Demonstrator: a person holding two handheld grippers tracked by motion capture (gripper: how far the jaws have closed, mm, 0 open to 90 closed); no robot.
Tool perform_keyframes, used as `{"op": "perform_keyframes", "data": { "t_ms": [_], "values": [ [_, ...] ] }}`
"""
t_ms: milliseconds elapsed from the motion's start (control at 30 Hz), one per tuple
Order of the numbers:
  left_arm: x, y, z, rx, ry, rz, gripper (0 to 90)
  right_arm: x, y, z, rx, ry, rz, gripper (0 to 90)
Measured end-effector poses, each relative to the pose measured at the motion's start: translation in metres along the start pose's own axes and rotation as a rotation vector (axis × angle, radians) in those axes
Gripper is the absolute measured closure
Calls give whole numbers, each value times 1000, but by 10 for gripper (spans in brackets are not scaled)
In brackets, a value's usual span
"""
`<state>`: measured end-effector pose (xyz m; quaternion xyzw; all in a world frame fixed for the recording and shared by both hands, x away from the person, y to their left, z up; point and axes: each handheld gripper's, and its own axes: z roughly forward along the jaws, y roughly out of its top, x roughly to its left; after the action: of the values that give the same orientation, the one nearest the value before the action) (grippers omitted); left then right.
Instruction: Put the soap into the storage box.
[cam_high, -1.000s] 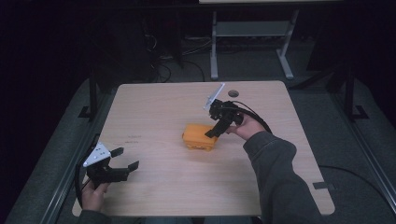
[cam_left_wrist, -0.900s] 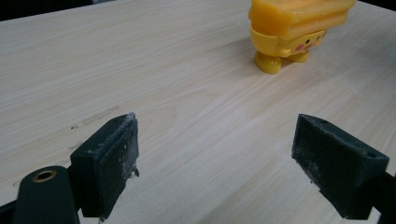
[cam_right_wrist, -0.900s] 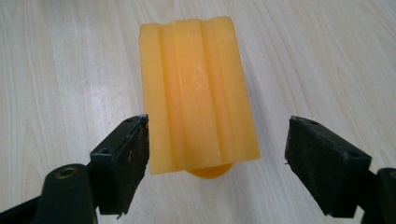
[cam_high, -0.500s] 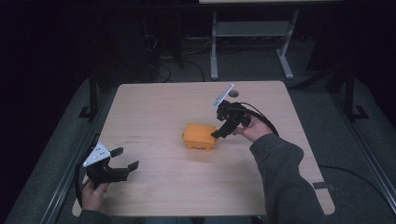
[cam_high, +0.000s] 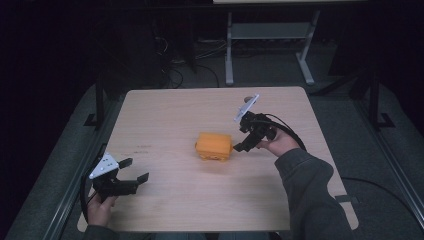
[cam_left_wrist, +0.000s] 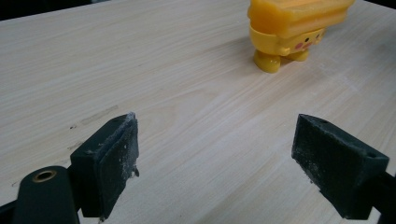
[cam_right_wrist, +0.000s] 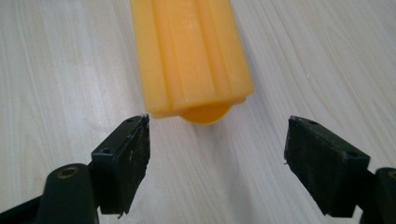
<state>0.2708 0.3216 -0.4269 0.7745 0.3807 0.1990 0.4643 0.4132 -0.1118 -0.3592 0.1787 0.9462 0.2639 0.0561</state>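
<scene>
Two tongs are out over the pale wooden surface (cam_high: 165, 120), one in each of the person's hands. A yellow toy (cam_high: 214, 146) sits near the middle of the surface. It is blocky, with a ridged top. In the left gripper view it (cam_left_wrist: 292, 28) has a small face with pink cheeks and round little feet standing on the wood. The right tongs (cam_high: 240, 148) are just beside the toy, on its right side, held by the right hand (cam_high: 279, 145) in a grey sleeve (cam_high: 310, 190). Its jaws are spread wide apart. In the right gripper view the right tongs (cam_right_wrist: 217, 154) point at the end of the toy (cam_right_wrist: 191, 56), which lies just ahead of the gap between the jaws and is not touched by them. The left tongs (cam_high: 134, 170) are well apart from the toy, near the front left corner of the surface, held by the left hand (cam_high: 99, 210). Its jaws are wide apart too, with nothing between them but bare wood, as the left gripper view of the left tongs (cam_left_wrist: 219, 154) shows. A white metal stand (cam_high: 270, 35) is on the dark floor behind the surface.
</scene>
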Motion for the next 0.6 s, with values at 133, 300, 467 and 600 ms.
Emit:
{"op": "perform_keyframes", "data": {
  "t_ms": [133,300,467,600],
  "values": [
    [0,0,0,0,2,-2,141,0,-8,-1,-10,0,15,222],
    [0,0,-1,-1,3,-2,141,2,-18,-7,-21,-7,31,222],
    [0,-1,0,-4,2,-7,141,3,-31,-8,-32,-8,54,222],
    [1,-1,0,-2,4,-7,141,4,-38,-9,-35,-9,65,222]
  ]
}}
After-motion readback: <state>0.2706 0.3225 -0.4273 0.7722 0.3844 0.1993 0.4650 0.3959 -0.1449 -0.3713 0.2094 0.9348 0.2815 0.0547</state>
